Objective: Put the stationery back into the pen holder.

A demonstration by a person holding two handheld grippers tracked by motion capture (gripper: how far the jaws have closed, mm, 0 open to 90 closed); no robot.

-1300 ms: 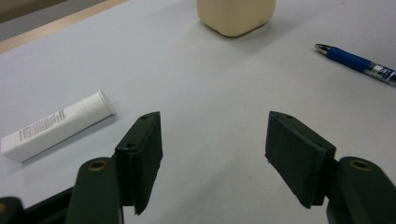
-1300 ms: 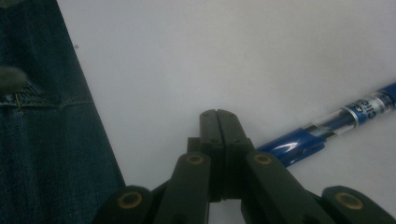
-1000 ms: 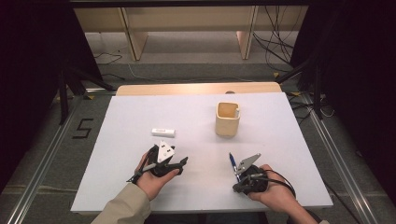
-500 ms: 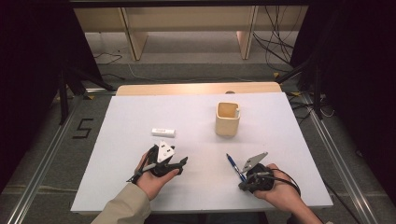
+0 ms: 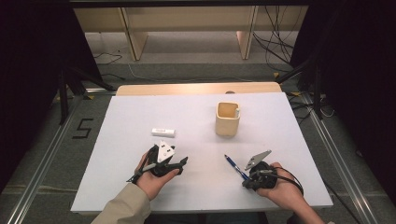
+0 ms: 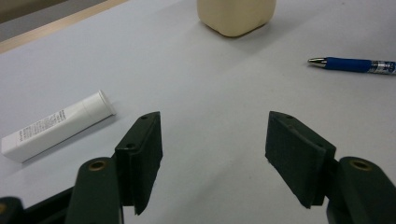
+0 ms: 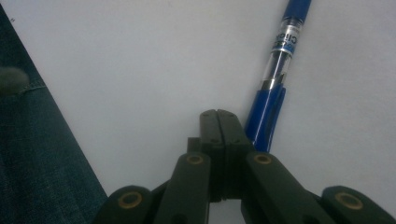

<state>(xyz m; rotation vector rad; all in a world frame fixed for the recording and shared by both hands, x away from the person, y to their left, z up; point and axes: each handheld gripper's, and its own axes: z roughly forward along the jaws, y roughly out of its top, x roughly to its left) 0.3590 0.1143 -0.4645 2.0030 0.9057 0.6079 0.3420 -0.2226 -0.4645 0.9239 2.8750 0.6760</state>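
Observation:
A blue pen (image 5: 236,167) (image 7: 275,70) (image 6: 350,64) lies on the white table (image 5: 196,116), slanting toward the upper left in the high view. My right gripper (image 5: 246,182) (image 7: 217,114) sits at the pen's near end with its jaws pressed together; the pen lies just beside them, not between them. My left gripper (image 5: 169,158) (image 6: 215,135) rests at the front left, open, with bare table between its pads. A white tube (image 5: 163,132) (image 6: 56,126) lies just beyond it. A beige cup (image 5: 228,119) (image 6: 236,16) stands upright farther back.
Something small and white leans at the cup's right rim (image 5: 237,112). The table's front edge runs just below both hands. In the right gripper view blue denim (image 7: 37,154) shows at the left. Shelving and cables stand on the floor behind the table.
The right hand and its gripper have shifted slightly to the right, and the pen now slants more toward the upper left. The left gripper has not moved.

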